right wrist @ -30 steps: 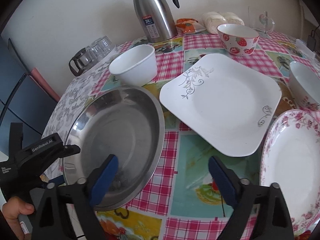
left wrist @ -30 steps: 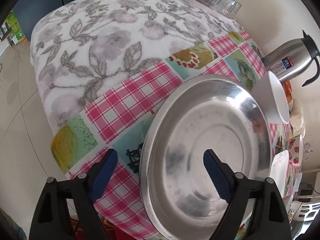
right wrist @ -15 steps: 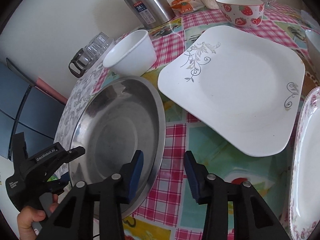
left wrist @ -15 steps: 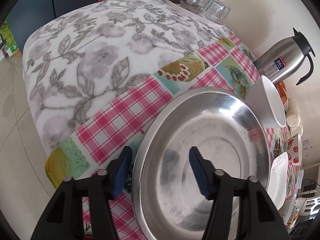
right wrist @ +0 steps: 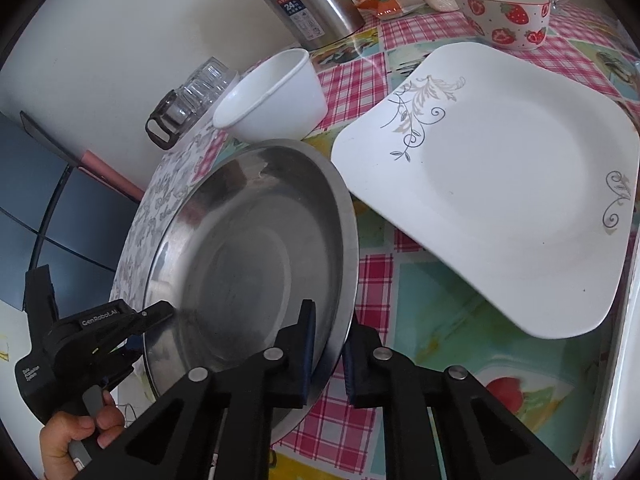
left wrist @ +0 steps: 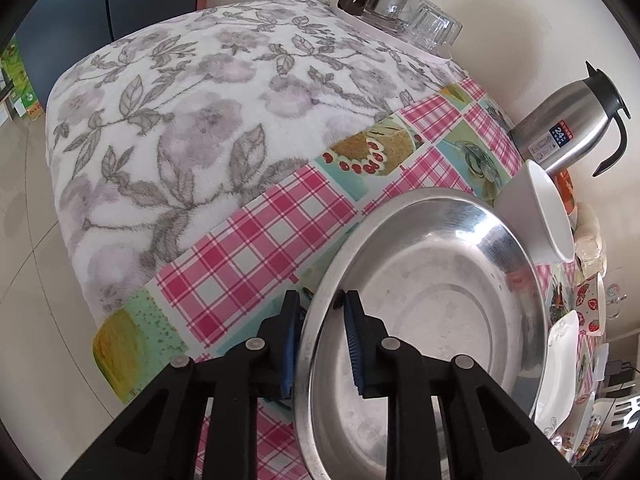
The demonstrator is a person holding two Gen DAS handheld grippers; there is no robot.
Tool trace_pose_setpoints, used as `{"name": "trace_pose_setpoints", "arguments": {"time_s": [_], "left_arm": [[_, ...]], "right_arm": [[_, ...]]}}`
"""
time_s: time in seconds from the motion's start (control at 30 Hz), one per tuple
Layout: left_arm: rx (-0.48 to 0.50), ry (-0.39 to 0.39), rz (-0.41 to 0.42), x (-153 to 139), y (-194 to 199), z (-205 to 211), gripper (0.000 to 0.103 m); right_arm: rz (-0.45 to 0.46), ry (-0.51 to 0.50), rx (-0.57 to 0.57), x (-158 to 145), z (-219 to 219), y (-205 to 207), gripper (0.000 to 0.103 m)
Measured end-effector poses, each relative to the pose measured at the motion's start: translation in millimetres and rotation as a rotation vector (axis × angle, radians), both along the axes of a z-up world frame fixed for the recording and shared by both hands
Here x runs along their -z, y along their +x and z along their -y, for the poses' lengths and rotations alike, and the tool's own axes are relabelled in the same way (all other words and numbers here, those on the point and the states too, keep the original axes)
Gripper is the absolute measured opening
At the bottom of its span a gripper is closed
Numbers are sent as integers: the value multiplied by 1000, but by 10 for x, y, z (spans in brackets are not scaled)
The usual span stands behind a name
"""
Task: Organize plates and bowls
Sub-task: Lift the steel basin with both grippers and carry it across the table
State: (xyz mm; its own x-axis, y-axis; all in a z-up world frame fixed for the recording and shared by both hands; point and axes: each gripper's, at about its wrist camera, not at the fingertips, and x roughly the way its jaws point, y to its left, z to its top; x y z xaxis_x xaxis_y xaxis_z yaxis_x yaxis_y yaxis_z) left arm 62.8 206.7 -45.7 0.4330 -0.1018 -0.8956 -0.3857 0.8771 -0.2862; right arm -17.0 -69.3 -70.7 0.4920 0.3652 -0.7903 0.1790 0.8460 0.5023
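Two hand-held grippers have the same steel basin [left wrist: 432,320] pinched between them: your left hand-held gripper [left wrist: 320,344] has its blue ribbed pads closed on the near-left rim, one pad outside the wall and one inside, and your right hand-held gripper [right wrist: 326,356] clamps the near-right rim [right wrist: 340,320] the same way. The basin is round, shallow and polished, with a flat circular floor and a smooth rolled lip; its metal shows dull smears and soft reflections. It sits at the near left corner of the table [right wrist: 440,320], over a glossy oilcloth of pink check and fruit pictures.

Just beyond the basin's far rim stands a plain white bowl [right wrist: 276,96], tapered and matte, close enough that you cannot tell whether they touch. To the basin's right lies a square white plate [right wrist: 500,184] with rounded corners and grey scroll-and-leaf decoration at two corners; its near-left edge is close beside the basin. Further back stands a brushed-steel thermos jug [left wrist: 568,132] with a black handle and a blue label, and to its right a strawberry-printed bowl [right wrist: 504,12]. On the far left, a fuzzy white cloth with grey-lilac leaves [left wrist: 180,120] covers the table end, carrying clear faceted glasses [left wrist: 404,20] lying on a pale tray.
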Motion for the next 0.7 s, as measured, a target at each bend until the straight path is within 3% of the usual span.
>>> {"name": "trace_pose_setpoints", "arguments": {"time_s": [0.53, 0.7], "left_arm": [[-20, -58, 15, -87, -110, -71, 23], [8, -34, 54, -225, -145, -3, 23]], "right_arm": [[1, -20, -48, -133, -29, -27, 14], [40, -22, -48, -241, 10, -65, 14]]}}
